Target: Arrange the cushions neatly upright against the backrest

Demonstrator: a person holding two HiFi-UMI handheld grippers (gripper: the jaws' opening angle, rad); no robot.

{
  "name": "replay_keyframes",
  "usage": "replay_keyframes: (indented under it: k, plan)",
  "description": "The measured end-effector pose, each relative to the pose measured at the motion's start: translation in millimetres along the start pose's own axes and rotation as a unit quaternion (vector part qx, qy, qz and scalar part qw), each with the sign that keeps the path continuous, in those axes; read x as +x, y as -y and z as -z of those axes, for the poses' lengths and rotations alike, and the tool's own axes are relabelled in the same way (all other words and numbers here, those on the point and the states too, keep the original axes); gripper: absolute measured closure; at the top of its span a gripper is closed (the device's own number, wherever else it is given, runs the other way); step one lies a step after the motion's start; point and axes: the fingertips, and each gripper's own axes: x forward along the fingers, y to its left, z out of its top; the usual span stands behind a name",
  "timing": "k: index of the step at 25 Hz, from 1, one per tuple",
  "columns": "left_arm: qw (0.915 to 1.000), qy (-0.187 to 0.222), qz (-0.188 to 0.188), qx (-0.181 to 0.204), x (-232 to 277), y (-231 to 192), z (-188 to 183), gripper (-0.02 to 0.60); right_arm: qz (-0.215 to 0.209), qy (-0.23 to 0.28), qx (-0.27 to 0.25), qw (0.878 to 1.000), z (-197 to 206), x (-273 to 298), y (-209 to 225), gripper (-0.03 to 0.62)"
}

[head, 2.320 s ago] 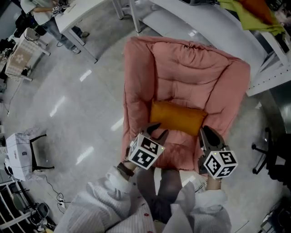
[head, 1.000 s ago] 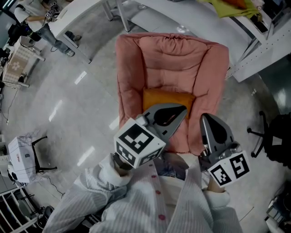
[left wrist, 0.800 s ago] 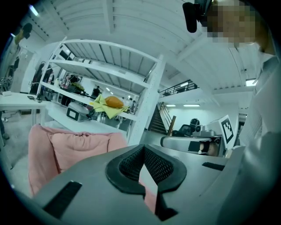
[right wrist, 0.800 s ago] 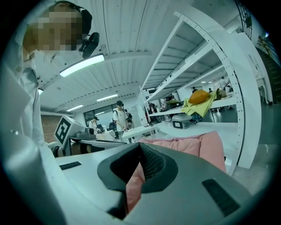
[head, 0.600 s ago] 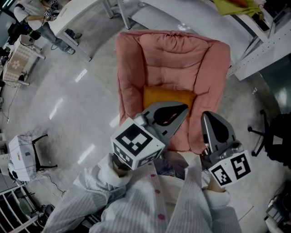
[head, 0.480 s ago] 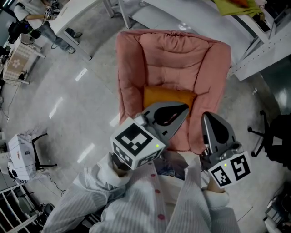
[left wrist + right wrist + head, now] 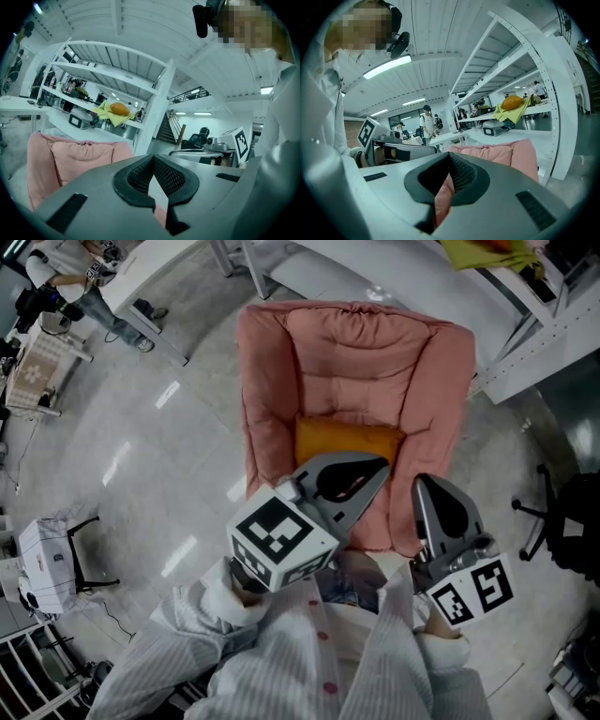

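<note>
The left hand-held gripper (image 7: 375, 468) and the right hand-held gripper (image 7: 424, 486) are both closed and empty. They are held before the padded pink armchair (image 7: 361, 352). Only the head view shows the rectangular orange cushion (image 7: 347, 439) just beyond their tips, at the foot of the backrest. The gripper views show only the chair's top and white metal shelving (image 7: 525, 56).

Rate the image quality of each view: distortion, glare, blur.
Head view: dim overall, straight lines bow toward the edges, light streaks glare on the floor, and the armchair is sharp. Left gripper view: strong fisheye with black corners and bent shelves. Right gripper view: the same fisheye, with the ceiling light blown out.
</note>
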Motion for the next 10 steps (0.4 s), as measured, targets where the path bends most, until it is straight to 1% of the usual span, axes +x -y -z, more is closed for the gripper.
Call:
replay_keyframes:
  k: [10]
  plan:
    - [0.9999,-0.012,0.002,-0.009,7,-8,8,0.572,0.006,-0.010,0.015,1.000,11,1,12,0.582]
